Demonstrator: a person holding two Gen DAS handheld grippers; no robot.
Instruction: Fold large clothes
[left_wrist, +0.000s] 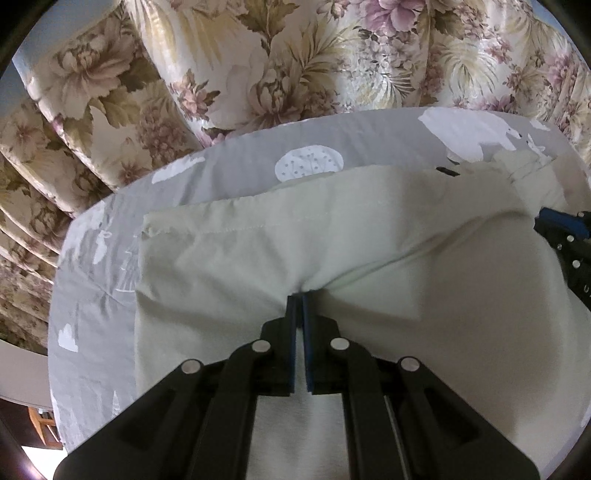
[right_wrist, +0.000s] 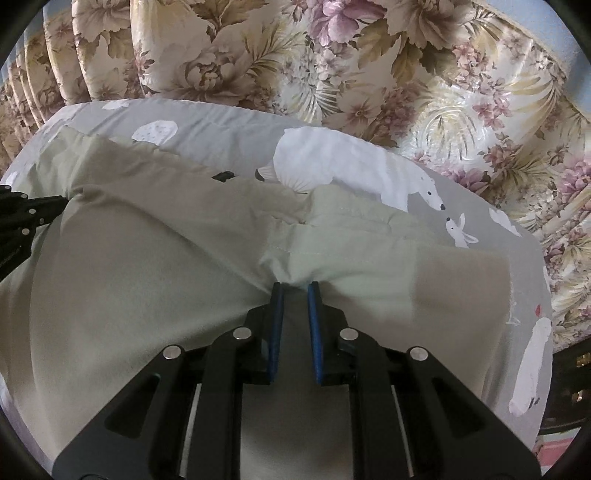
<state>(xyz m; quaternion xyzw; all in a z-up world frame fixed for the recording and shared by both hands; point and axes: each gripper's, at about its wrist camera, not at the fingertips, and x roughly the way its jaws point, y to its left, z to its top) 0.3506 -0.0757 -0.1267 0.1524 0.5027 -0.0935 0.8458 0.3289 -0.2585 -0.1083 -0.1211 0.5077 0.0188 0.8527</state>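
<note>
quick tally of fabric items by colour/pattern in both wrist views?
Pale green garment: 1
Grey animal-print sheet: 1
Floral curtain: 1
Total: 3

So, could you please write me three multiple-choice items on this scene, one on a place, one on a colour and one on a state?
1. Where does the garment lie?
A. on a grey sheet printed with white animals
B. on a bare wooden floor
C. inside a basket

2. What colour is the garment?
A. dark red
B. pale green
C. black

3. How do the left tongs stand?
A. wide open above the cloth
B. shut on the garment
C. holding a hanger

Answers:
1 A: the grey sheet shows around the garment.
2 B: the cloth looks pale green in both views.
3 B: the left tongs pinch a gather of the fabric, as do the right tongs.
</note>
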